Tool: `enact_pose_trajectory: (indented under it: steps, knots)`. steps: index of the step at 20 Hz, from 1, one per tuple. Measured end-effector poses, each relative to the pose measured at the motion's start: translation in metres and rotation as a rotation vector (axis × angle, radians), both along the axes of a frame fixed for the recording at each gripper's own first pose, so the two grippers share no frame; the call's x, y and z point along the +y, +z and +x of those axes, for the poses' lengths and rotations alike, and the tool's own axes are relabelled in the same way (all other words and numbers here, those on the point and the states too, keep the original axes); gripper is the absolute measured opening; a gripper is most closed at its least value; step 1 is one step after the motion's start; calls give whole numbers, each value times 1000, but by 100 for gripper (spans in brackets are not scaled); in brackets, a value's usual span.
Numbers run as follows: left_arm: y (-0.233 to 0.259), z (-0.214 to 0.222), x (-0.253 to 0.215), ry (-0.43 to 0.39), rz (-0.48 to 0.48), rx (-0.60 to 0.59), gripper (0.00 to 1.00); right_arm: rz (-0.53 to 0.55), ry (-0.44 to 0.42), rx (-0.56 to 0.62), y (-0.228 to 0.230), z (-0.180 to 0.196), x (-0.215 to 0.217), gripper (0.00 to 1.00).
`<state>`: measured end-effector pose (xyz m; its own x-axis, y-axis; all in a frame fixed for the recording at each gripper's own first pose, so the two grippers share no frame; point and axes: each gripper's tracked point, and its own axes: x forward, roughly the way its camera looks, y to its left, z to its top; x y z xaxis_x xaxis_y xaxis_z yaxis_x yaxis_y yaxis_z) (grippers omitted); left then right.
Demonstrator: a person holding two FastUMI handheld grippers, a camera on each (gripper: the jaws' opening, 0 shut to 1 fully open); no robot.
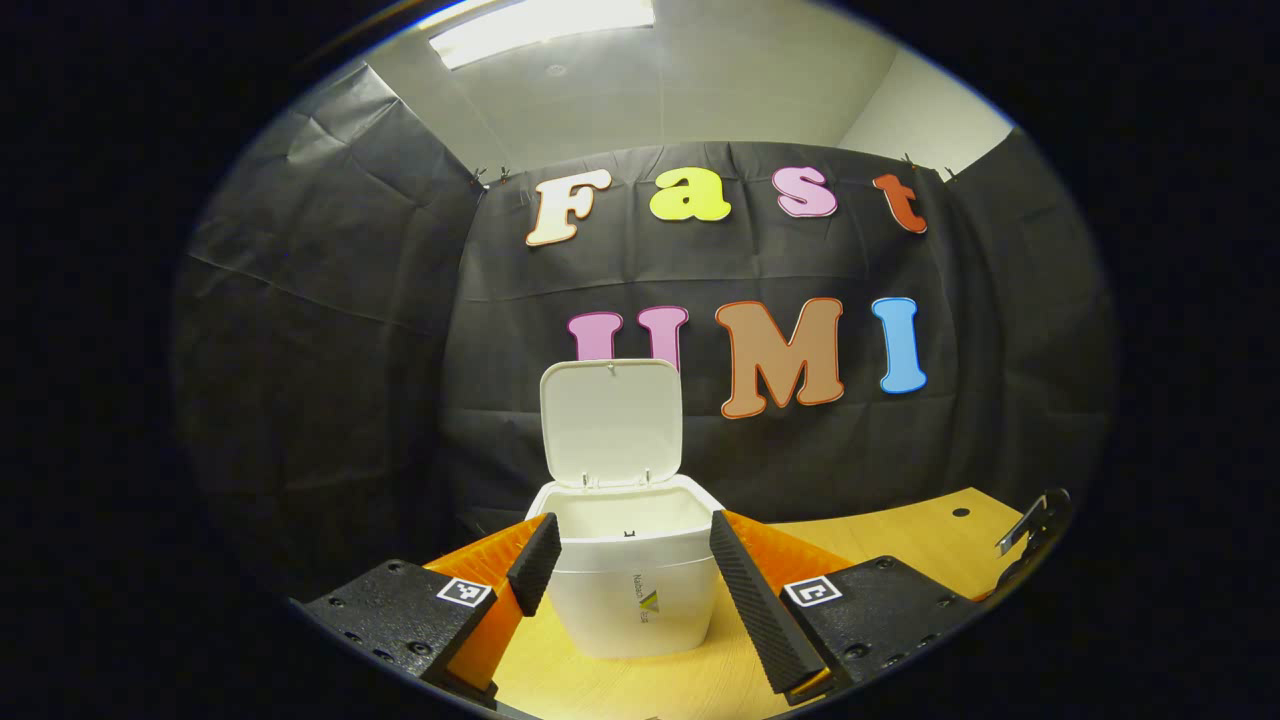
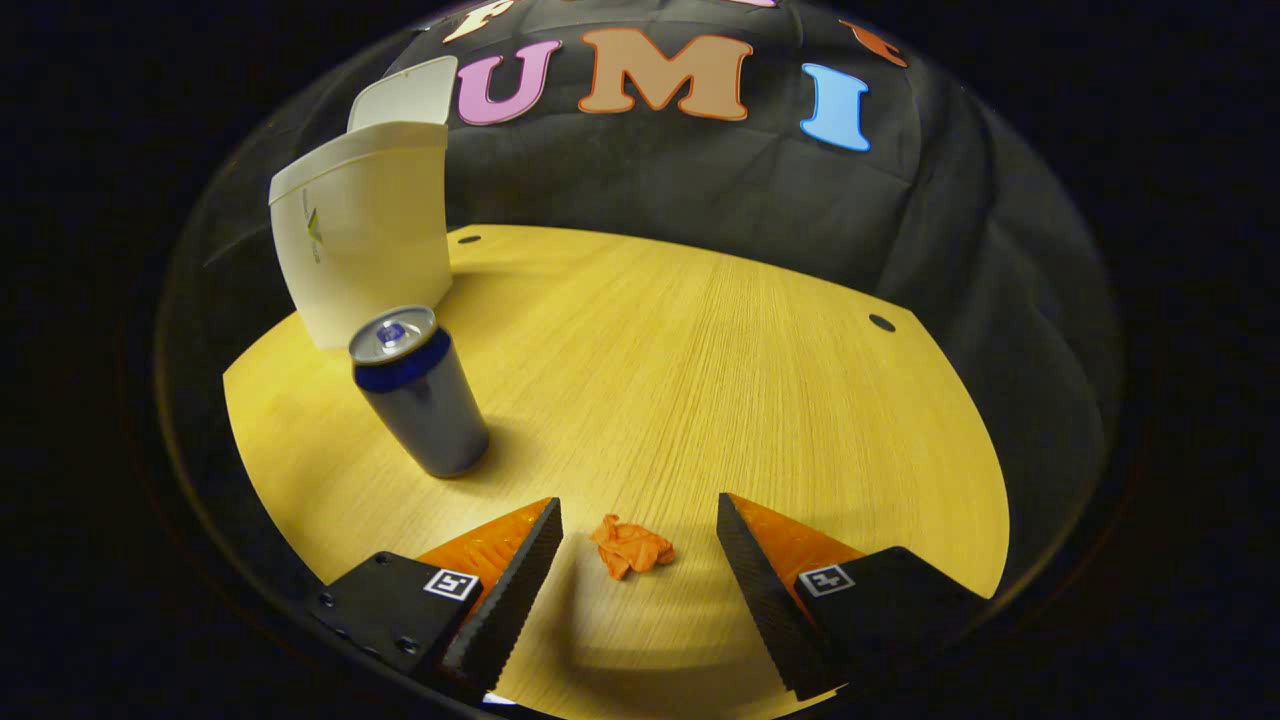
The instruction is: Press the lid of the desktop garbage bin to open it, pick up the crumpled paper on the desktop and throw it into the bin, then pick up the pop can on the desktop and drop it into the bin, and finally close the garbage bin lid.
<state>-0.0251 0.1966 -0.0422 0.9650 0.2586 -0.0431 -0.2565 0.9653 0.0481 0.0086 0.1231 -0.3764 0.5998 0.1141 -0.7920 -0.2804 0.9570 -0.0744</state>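
The white desktop bin [image 1: 628,585] stands on the wooden table with its lid [image 1: 611,423] swung upright, the inside showing. My left gripper [image 1: 625,565] hangs open just in front of the bin, a finger on either side of it, not pressing. In the right gripper view the bin [image 2: 365,240] stands at the far left and a dark blue pop can [image 2: 418,395] stands upright before it. A small crumpled orange paper [image 2: 630,546] lies on the table between the fingers of my open right gripper [image 2: 640,535], which hovers above it.
The wooden tabletop [image 2: 720,370] has small dark holes near its far edge [image 2: 881,323]. Black cloth walls close in behind and beside the table. Part of the other gripper [image 1: 1035,525] shows at the right edge of the left gripper view.
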Motion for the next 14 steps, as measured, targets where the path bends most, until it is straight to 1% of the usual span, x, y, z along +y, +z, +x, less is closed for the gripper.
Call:
enact_pose_trajectory:
  steps: [2,4,5,6,7,8,9,10,12,13,14]
  knots:
    - [-2,-1,-1,0,1,7,90,-5,2,57,-14,-10,-3,100]
    - [-4,-2,0,1,6,14,89,19,23,115,-23,-18,-2,99]
    - [-5,-2,1,0,6,18,90,48,12,123,-23,-17,0,94]
    - [-5,-2,1,0,6,19,90,59,2,127,-23,-16,2,86]
    - [-6,-2,1,0,6,23,89,57,5,117,-23,-12,1,80]
    - [-7,-2,2,4,9,27,90,62,10,112,-23,-13,2,68]
    - [-9,-2,2,4,10,30,90,63,17,106,-22,-11,2,59]
    - [-9,-2,3,5,11,32,89,53,15,92,-26,-8,1,53]
    - [-9,0,4,6,7,33,89,50,5,68,-24,-6,-2,17]
    - [-11,-1,5,7,6,34,89,46,7,67,-24,-6,-2,13]
    - [-10,0,6,7,4,33,89,45,10,63,-25,-6,-2,12]
